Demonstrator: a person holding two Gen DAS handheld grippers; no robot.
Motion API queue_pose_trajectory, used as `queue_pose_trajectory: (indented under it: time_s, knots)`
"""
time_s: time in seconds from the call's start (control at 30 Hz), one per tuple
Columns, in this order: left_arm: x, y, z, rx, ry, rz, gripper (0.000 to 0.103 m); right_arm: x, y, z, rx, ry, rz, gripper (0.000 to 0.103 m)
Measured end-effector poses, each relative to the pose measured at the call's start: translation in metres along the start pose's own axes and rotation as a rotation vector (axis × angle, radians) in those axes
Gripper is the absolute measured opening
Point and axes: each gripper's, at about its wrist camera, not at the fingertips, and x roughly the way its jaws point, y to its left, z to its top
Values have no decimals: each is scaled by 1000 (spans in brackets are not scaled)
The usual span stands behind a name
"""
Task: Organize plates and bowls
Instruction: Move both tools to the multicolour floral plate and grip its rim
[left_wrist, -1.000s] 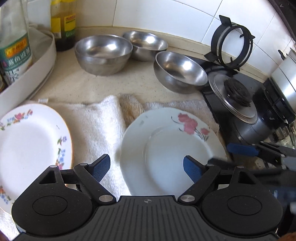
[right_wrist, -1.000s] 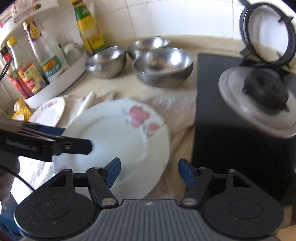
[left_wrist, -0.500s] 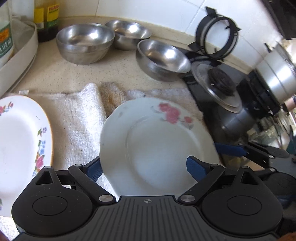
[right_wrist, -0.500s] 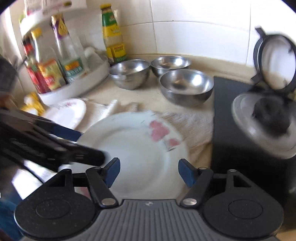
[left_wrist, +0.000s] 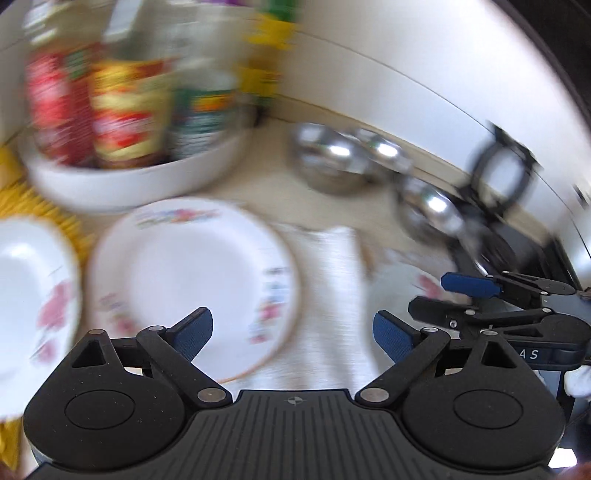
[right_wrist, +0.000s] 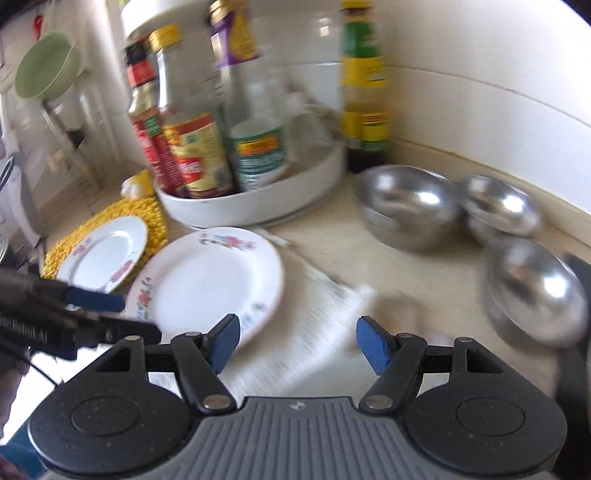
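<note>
We've swung off the pink-flowered plate (left_wrist: 410, 284) we were hovering over a moment ago, and now both wrist views sweep left across the counter, badly smeared by the motion. That plate sits low at the right edge of the left view, on the white towel (left_wrist: 328, 295), with nothing lifted from it, so our read is that we're heading for the gold-rimmed floral plate (right_wrist: 210, 280) as the next piece to gather. Our left gripper (left_wrist: 291, 332) is empty and its jaws are opening wide, hanging just above that plate's near rim. Our right gripper (right_wrist: 295, 343) is empty too, jaws spread about halfway, over the towel beside the same plate. Both point steeply down toward the counter, tilted with a roll. Further left a smaller floral plate (right_wrist: 103, 254) rests on a yellow beaded mat (right_wrist: 151, 218). The three steel bowls (right_wrist: 410, 210) stand untouched near the tiled wall, right of the white tray of sauce bottles (right_wrist: 258, 206). Stacking looks barely begun: every plate lies apart.
</note>
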Motion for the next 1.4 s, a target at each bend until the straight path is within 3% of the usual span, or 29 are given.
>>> queue_pose_trajectory:
  time_s: [0.17,0.47,0.63,0.67,0.77,1.03,1.13,1.4]
  knots:
    - [-8,38,-9,-160,-13,97,95,40,11,19,-62,64,60,71]
    - [-4,58,-15,-283,-22,124,95,82,12,37,-75,150,201,73]
    - [6,58,-9,-301,-26,140,96,87,7,43,-70,151,247,74]
    - [8,58,-8,-306,-25,149,96,87,6,44,-70,153,284,66]
    - [14,62,-5,-326,-23,165,96,95,3,46,-61,156,317,64]
    - [25,70,3,-330,-18,171,97,98,-11,58,-36,155,248,64]
    - [27,69,4,-308,-17,173,98,115,-15,53,0,201,293,67]
    - [34,68,10,-286,-11,201,99,119,-12,52,-16,185,336,69]
